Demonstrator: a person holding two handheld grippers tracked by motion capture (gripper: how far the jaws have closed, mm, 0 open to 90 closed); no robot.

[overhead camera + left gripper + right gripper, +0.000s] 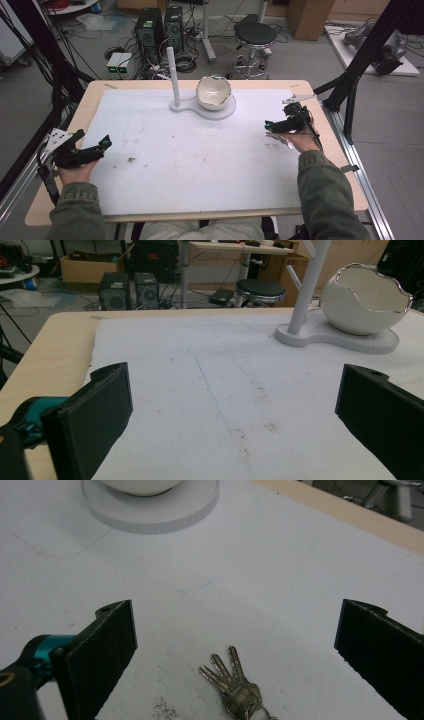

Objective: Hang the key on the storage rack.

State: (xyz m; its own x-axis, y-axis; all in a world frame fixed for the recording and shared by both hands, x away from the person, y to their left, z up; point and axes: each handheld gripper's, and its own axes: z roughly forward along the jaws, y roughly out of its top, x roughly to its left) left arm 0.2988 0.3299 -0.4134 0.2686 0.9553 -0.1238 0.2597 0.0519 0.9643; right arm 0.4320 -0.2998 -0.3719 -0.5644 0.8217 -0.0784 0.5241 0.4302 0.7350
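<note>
- Table point(60, 165): a light wooden top that carries everything named below; its bare wood shows as a border along all four edges.
- White mat point(200, 165): covers most of the table, faintly stained, with a small dark speck near its left front part.
- Stand point(220, 111): a white flat base with an upright white post point(174, 77), set near the middle of the mat's far edge; in the left gripper view the post bears short side pegs.
- Bowl point(214, 92): white, shaped like a broken eggshell with a jagged shiny rim, resting on the round part of the stand's base, just beside the post.
- Left gripper point(102, 145): held in the person's left hand point(75, 172) near the mat's left edge, towards the front; the left gripper view shows its two black jaws spread wide with bare mat between them.
- Right gripper point(270, 126): held in the person's right hand point(302, 142) near the mat's right edge; its jaws stand wide apart, above the mat.
- Keys point(235, 687): a small bunch of metal keys lying flat on the mat near its right edge, between the right gripper's spread jaws in the right gripper view and touched by neither.
</note>
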